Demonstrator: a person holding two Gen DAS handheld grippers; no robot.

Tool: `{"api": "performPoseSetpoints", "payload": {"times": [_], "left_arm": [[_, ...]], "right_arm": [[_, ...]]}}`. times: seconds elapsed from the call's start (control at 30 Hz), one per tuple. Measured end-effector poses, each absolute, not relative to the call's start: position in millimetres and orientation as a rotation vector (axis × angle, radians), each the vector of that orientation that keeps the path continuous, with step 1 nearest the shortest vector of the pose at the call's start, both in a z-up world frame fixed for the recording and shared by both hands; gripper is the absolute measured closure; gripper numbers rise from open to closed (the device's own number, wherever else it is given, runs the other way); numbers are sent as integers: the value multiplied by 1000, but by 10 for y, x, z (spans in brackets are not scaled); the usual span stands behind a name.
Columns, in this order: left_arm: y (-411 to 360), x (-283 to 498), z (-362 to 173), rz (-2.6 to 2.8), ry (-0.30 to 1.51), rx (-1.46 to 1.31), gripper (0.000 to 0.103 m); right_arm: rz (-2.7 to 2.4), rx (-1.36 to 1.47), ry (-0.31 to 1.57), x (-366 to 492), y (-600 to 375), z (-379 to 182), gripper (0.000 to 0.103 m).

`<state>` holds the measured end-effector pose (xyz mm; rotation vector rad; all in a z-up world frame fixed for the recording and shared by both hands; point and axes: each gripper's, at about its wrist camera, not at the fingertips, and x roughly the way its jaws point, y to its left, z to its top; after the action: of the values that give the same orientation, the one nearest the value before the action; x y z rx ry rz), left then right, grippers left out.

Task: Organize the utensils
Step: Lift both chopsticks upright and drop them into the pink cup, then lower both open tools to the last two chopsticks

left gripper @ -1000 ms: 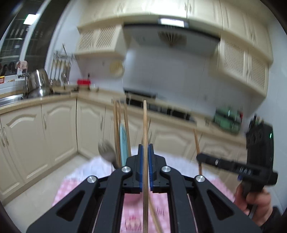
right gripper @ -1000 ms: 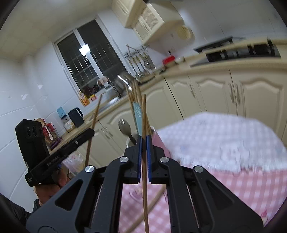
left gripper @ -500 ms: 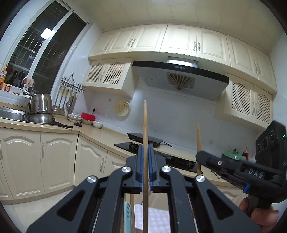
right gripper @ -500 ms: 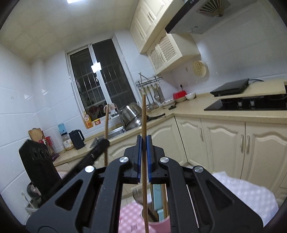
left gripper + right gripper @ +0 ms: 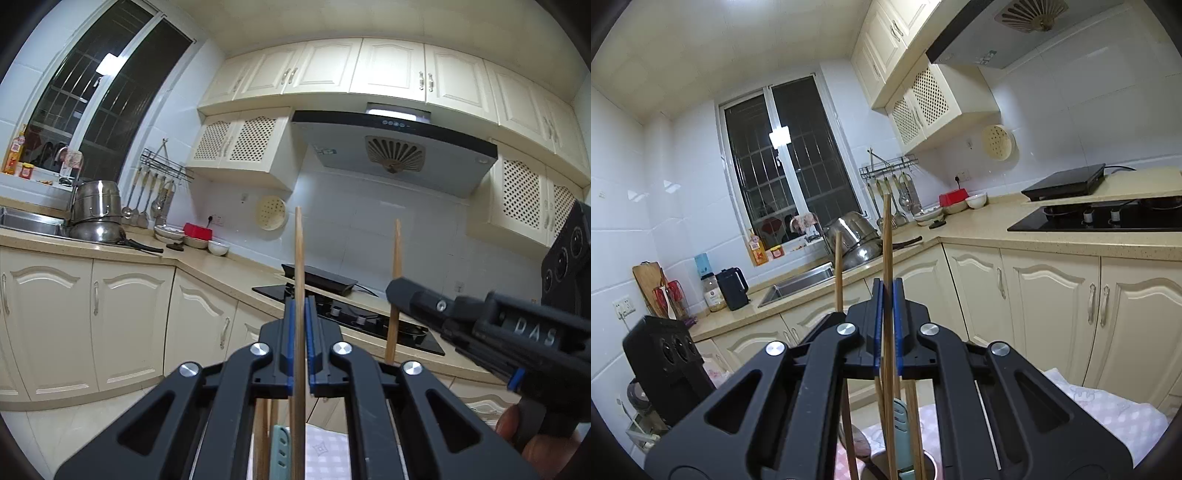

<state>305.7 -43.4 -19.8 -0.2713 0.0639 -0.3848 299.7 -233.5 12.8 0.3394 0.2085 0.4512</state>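
My left gripper (image 5: 299, 304) is shut on a wooden chopstick (image 5: 298, 251) that stands upright between its blue pads. To its right in the left wrist view, my right gripper (image 5: 398, 293) holds a second chopstick (image 5: 396, 254), also upright. The right wrist view shows the right gripper (image 5: 886, 286) shut on its chopstick (image 5: 886, 236). The left one's chopstick (image 5: 838, 269) stands just to the left of it. Below both grippers a cup (image 5: 929, 467) holds several chopsticks, a teal handle (image 5: 900, 417) and a spoon (image 5: 860, 445).
The cup stands on a table with a pink and white checked cloth (image 5: 1108, 410). Cream cabinets (image 5: 129, 317) and a counter run behind it, with a black hob (image 5: 1108, 218), a sink (image 5: 798, 284), steel pots (image 5: 98, 218) and hanging ladles (image 5: 151, 199). A hand (image 5: 532, 439) grips the right gripper's handle.
Both grippers have risen with their chopsticks and tilted from the table up towards the kitchen wall. The cup of utensils has dropped to the bottom edge of both views.
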Motion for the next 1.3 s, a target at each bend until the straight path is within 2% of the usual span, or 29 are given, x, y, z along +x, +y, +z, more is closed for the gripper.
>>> {"api": "performPoseSetpoints", "payload": {"times": [0.47, 0.57, 0.6, 0.63, 0.7, 0.73, 0.77, 0.83, 1.0, 1.3], "left_arm": [[-420, 3090, -405, -378, 102, -252, 98], [-406, 3054, -436, -395, 135, -238, 96], [-405, 3021, -435, -398, 144, -223, 93], [-400, 2989, -433, -392, 145, -211, 86], [-325, 2913, -414, -373, 149, -213, 62], [-273, 2870, -404, -366, 150, -224, 38], [-223, 2814, -390, -355, 141, -234, 27], [-183, 2730, -352, -352, 137, -223, 25], [-160, 2509, -264, -332, 157, -169, 9], [-177, 2195, -223, -312, 216, -85, 6]], "right_arm": [[434, 314, 288, 3102, -2289, -127, 97], [424, 277, 357, 3108, -2245, -215, 92], [413, 275, 366, 3084, -2260, -241, 74], [380, 292, 360, 3044, -2312, -257, 48], [366, 345, 347, 2985, -2439, -268, 25], [358, 371, 345, 2944, -2513, -271, 22], [344, 377, 346, 2905, -2558, -270, 21], [319, 380, 345, 2822, -2624, -260, 14], [267, 375, 358, 2637, -2722, -241, 9], [197, 345, 433, 2379, -2838, -277, 7]]}}
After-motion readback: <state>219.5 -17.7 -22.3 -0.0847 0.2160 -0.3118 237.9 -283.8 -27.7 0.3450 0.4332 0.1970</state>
